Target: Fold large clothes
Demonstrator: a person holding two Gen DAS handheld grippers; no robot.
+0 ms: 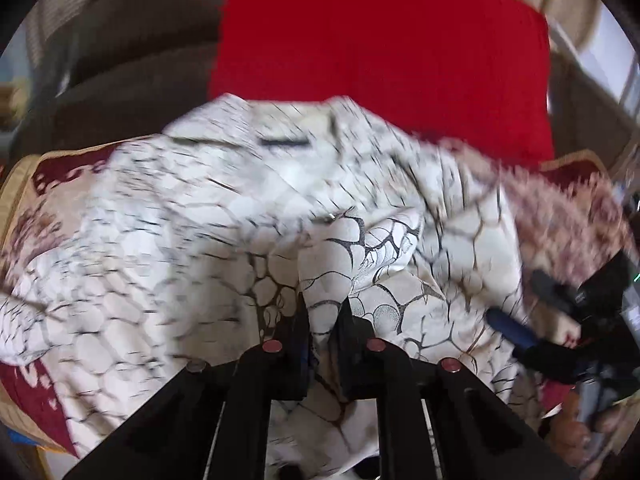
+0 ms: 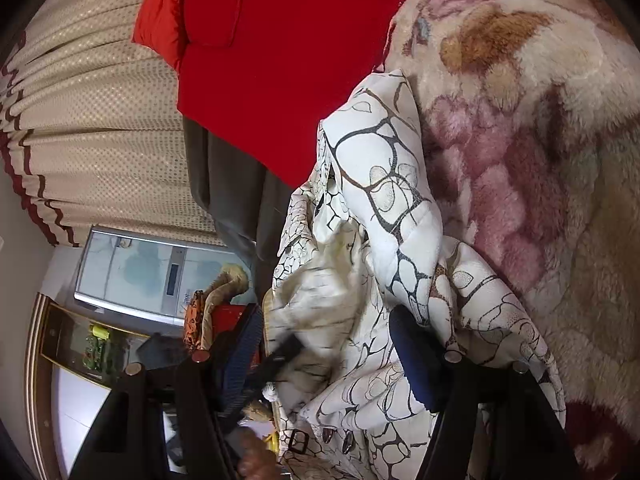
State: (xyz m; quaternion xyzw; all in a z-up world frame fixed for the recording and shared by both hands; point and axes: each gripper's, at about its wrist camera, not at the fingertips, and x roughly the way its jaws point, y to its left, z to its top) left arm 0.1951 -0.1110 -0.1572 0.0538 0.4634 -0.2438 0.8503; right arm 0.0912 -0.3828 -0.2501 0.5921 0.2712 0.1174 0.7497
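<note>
A white garment [image 1: 200, 220] printed with black crackle lines lies crumpled over a plush blanket. My left gripper [image 1: 322, 304] points down at it and is shut on a raised fold of the cloth. The same garment [image 2: 384, 208] fills the middle of the right wrist view, with buttons and a buckle at its lower edge. My right gripper [image 2: 328, 314] stands wide; the cloth bunches between its blue pads and leans on the right-hand one, while the left-hand pad stands apart from it. The right gripper [image 1: 532, 304] also shows in the left wrist view. The left gripper [image 2: 284, 354] appears as a dark blur.
A red cover [image 1: 380, 40] lies beyond the garment, beside dark brown fabric [image 1: 120, 60]. A fluffy floral blanket [image 2: 520, 160] is under and right of the garment. A beige pleated curtain [image 2: 100, 120], a silver panel [image 2: 160, 272] and a glass-topped table [image 2: 80, 344] stand at left.
</note>
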